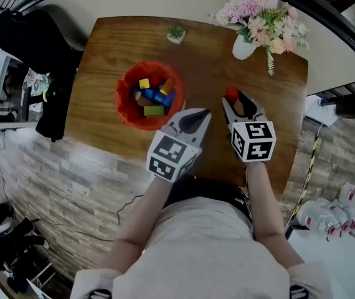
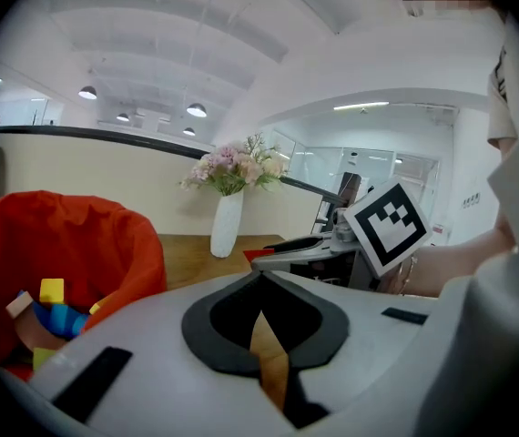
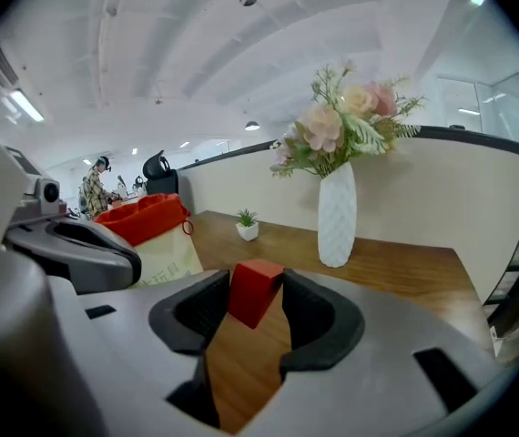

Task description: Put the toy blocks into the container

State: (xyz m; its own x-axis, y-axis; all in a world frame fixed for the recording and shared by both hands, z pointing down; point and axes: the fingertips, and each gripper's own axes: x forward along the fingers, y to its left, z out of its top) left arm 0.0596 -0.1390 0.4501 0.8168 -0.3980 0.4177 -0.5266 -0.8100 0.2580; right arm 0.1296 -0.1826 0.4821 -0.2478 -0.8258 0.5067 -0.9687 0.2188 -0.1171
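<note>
A red fabric container (image 1: 123, 104) stands on the wooden table (image 1: 215, 61), with several coloured toy blocks (image 1: 154, 97) lying inside it. My right gripper (image 1: 232, 99) is lifted above the table to the container's right and is shut on a red block (image 3: 255, 291), whose top pokes out between the pads. My left gripper (image 1: 201, 114) hovers just right of the container's near rim; its jaws meet at the tips with nothing between them (image 2: 259, 279). In the left gripper view the container (image 2: 77, 235) fills the left side, with its blocks (image 2: 52, 309) showing inside.
A white vase of pink flowers (image 1: 245, 45) stands at the table's far right and a small potted plant (image 1: 176, 35) at the far middle. A black chair (image 1: 28, 36) sits off the table's left edge. The near table edge lies under my arms.
</note>
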